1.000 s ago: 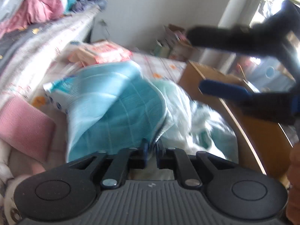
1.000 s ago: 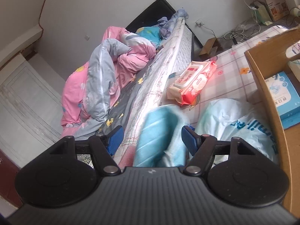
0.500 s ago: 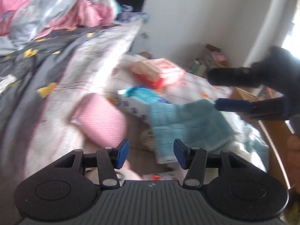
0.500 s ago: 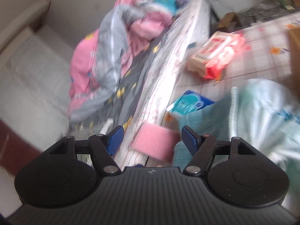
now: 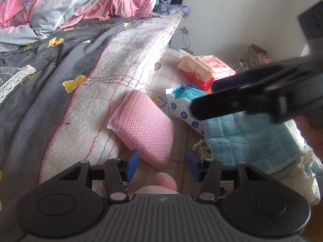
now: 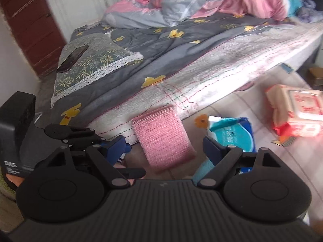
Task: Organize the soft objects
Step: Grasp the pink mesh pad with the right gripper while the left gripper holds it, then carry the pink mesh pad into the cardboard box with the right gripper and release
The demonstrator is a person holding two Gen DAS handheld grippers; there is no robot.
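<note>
A pink textured folded cloth [image 5: 145,129] leans against the side of the mattress [image 5: 121,76], its lower end on the floor. My left gripper [image 5: 163,166] is just in front of it, jaws apart and closing a little. The cloth's lower corner shows between the fingers, untouched. My right gripper [image 6: 164,147] faces the same pink cloth [image 6: 163,137] from farther back, jaws opening wide and holding nothing. It crosses the left wrist view as a dark blur [image 5: 252,92]. A blue towel [image 5: 248,139] lies spread at the right over pale bags.
A blue wipes pack [image 6: 232,133] and a red-and-white wipes pack [image 6: 296,113] lie on the patterned floor mat beyond. On the bed are a grey sheet, a pillow bearing a dark phone [image 6: 72,58] and a heaped pink-grey duvet [image 5: 70,2]. A pink rounded thing [image 5: 165,181] sits just below the left fingers.
The left gripper let go of the blue towel, opened and swung left to the pink cloth. The right gripper rolled, swept over to face the same cloth, and its jaws widened.
</note>
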